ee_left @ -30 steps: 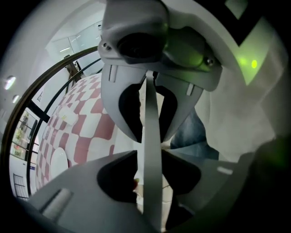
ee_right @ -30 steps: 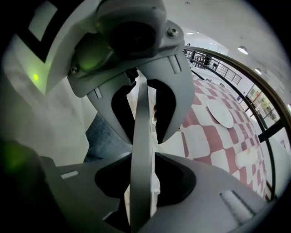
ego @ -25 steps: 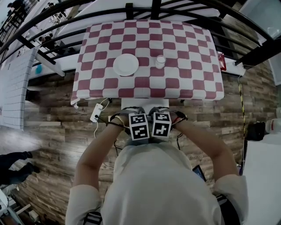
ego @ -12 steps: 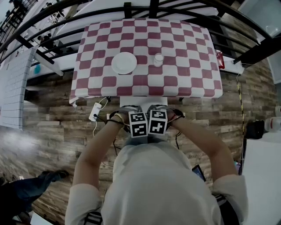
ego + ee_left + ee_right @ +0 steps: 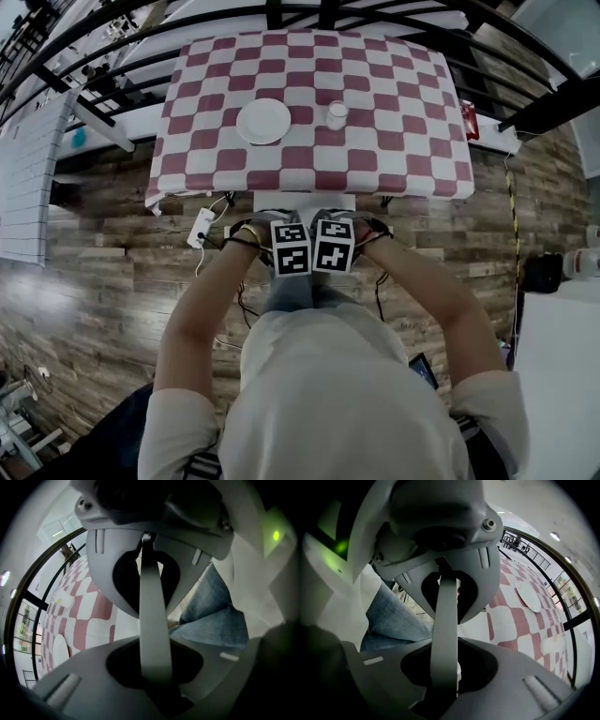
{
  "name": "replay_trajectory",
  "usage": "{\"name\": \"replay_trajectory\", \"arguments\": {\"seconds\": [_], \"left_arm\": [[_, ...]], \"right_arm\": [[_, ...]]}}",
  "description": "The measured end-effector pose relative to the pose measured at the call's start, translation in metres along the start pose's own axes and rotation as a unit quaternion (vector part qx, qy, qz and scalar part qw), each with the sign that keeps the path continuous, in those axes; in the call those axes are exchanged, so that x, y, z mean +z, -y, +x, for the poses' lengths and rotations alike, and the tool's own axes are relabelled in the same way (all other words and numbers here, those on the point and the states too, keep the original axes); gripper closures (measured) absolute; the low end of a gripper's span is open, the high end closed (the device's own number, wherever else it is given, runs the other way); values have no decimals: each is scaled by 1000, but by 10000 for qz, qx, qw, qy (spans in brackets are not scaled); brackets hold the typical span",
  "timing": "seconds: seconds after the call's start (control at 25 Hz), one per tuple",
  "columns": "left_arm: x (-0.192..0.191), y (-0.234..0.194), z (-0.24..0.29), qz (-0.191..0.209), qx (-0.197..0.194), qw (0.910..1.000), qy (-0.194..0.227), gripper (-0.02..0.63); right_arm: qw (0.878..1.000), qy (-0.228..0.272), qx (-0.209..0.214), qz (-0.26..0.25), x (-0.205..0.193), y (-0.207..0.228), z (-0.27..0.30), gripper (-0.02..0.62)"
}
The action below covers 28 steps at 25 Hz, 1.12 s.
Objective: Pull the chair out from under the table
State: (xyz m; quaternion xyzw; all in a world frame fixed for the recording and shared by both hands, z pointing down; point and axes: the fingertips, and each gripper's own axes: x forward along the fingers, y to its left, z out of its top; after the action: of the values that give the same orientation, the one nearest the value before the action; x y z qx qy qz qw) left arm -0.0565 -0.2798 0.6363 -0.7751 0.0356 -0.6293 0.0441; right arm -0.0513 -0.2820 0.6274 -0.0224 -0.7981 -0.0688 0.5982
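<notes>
A wood-plank floor (image 5: 103, 281) is seen beneath a table (image 5: 412, 141) draped in red-and-white checks. The white chair (image 5: 305, 201) is tucked under the table's near edge. Its thin back is clamped by the left gripper (image 5: 287, 240) and the right gripper (image 5: 336, 236), held side by side, their jaws having just been closed onto it.

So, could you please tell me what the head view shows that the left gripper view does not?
Only the head view shows the power strip on the wooden floor and the person's forearms. Only the left gripper view shows the left gripper from inside, its jaws having just closed further onto the chair back, and a green light. Both show the checkered tablecloth and the white plate.
</notes>
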Motion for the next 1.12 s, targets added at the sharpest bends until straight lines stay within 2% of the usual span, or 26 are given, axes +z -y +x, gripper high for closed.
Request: {"name": "replay_trajectory", "arguments": {"seconds": [1.12], "left_arm": [[1,0,0,-111,-49,9999,-7,528]], "right_arm": [[10000,1,42,42,-2,-1,0,523]]}}
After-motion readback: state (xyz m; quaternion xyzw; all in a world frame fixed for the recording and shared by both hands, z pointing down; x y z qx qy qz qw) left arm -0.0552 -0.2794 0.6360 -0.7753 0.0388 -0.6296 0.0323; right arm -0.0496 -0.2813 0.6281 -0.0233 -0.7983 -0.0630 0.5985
